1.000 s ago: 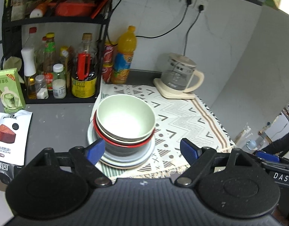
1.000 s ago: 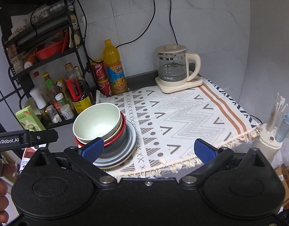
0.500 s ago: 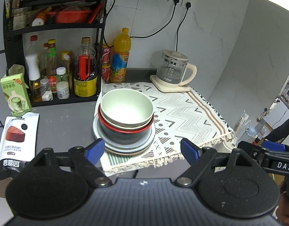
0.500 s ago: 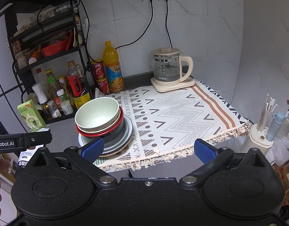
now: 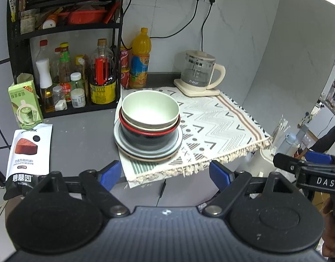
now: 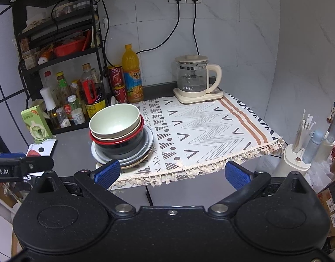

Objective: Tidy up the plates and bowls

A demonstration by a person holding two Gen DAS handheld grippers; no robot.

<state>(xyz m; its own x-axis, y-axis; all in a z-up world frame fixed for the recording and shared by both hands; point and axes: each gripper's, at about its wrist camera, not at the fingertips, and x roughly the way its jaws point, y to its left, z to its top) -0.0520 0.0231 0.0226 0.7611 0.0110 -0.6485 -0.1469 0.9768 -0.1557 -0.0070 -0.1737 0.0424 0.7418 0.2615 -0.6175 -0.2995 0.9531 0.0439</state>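
Bowls (image 5: pixel 150 109) are sitting nested on the plates (image 5: pixel 146 150) at the patterned mat's (image 6: pixel 211 126) near-left corner, one tidy stack. I am holding my left tongs (image 5: pixel 165 173) and right tongs (image 6: pixel 171 172) released and empty, short of that mat's fringe, likely because stacking looks finished.

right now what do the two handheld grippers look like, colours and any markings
Both are matte black plastic with two round housings, silver pivot screws and blue ribbed pads on the fingers. The left gripper and right gripper look alike. Seen from the side, the right one carries white "DAS" lettering and the left one white "bot.AI". A dark sleeve shows behind the right one.
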